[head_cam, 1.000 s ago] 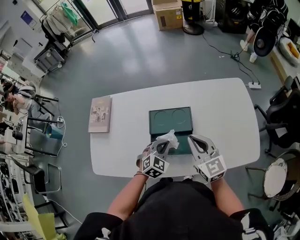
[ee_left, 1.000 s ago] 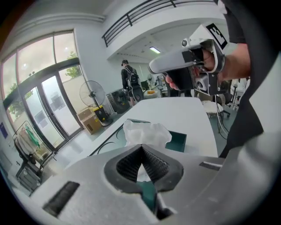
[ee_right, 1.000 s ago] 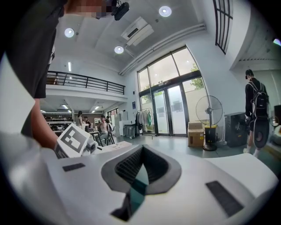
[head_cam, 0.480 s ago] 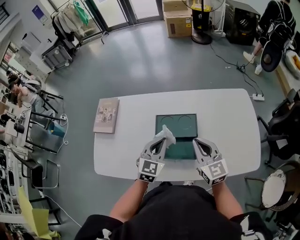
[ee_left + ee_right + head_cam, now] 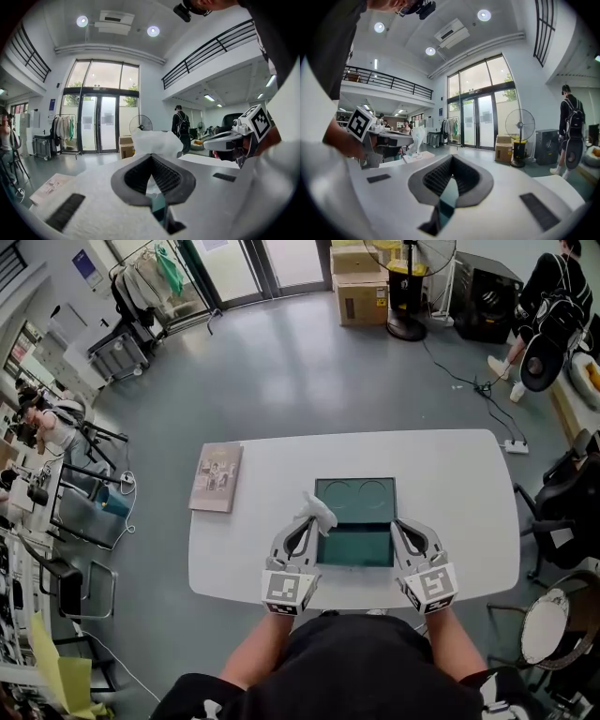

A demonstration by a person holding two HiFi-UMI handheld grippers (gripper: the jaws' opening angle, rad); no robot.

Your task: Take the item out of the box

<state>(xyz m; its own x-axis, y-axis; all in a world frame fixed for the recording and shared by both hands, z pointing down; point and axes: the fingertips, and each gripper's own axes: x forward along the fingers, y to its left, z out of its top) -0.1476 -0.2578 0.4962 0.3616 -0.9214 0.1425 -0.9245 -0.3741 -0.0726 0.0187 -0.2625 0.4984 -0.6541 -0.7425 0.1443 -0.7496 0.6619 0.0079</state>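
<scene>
A dark green box (image 5: 354,546) lies open on the white table (image 5: 450,484), its lid (image 5: 354,493) folded back with two round hollows. My left gripper (image 5: 312,519) is shut on a crumpled white wrapped item (image 5: 317,510), held up over the box's left edge. In the left gripper view the white item (image 5: 157,141) sticks out beyond the closed tips (image 5: 151,155). My right gripper (image 5: 398,524) is shut, tips at the box's right edge; whether it pinches the wall is unclear. In the right gripper view its jaws (image 5: 451,157) meet, with teal box showing in the gap behind them.
A booklet (image 5: 217,477) lies at the table's left end. Cardboard boxes (image 5: 361,298) and a standing fan (image 5: 410,282) are on the floor beyond. Chairs (image 5: 567,488) stand to the right, and a power strip (image 5: 514,444) lies by the table's far right corner.
My left gripper has carried the white item leftward, from over the box's middle to its left edge. The right gripper has stayed by the right edge.
</scene>
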